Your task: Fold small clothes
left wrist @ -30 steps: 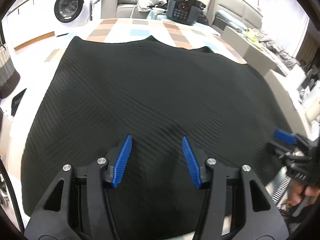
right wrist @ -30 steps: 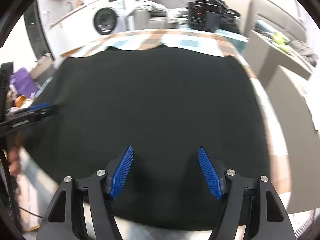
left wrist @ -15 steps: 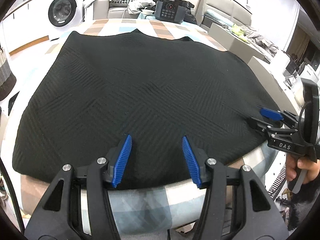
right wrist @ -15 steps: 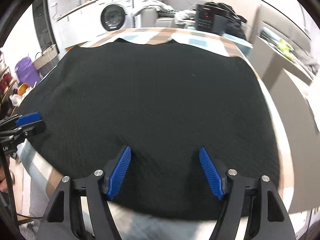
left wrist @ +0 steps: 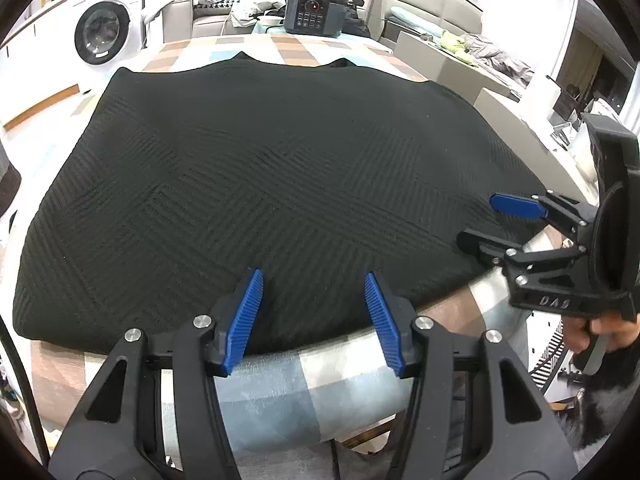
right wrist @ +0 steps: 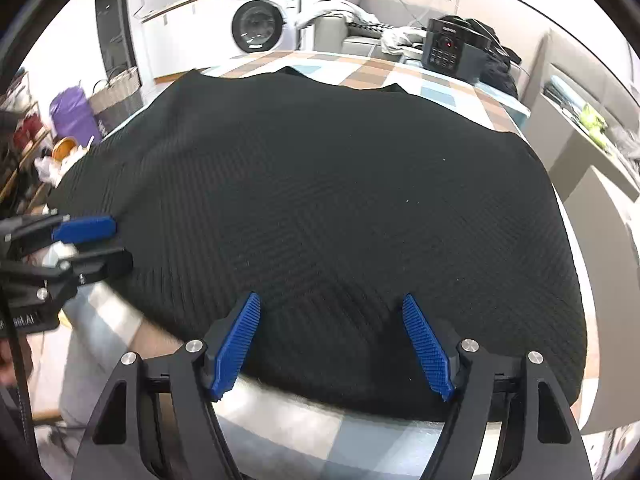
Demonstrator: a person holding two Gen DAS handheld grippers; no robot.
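Note:
A black ribbed knit garment [left wrist: 280, 176] lies spread flat over the checked table; it also fills the right wrist view [right wrist: 340, 200]. My left gripper [left wrist: 314, 280] is open and empty, just over the garment's near hem. My right gripper [right wrist: 332, 304] is open and empty, over the near hem further right. The right gripper also shows in the left wrist view [left wrist: 480, 220] at the garment's right edge, jaws apart. The left gripper shows in the right wrist view [right wrist: 108, 240] at the garment's left edge.
The table's checked cloth [left wrist: 304, 384] hangs over the near edge. A dark cooker [left wrist: 314, 16] stands at the table's far end. A washing machine [left wrist: 102, 36] is behind at left. Grey furniture [right wrist: 600, 200] stands close on the right. A basket [right wrist: 116, 96] and clutter sit left.
Both grippers have drawn back toward the near edge of the table and risen, so the garment's near hem and the checked cloth below it have come into view. Both stay open.

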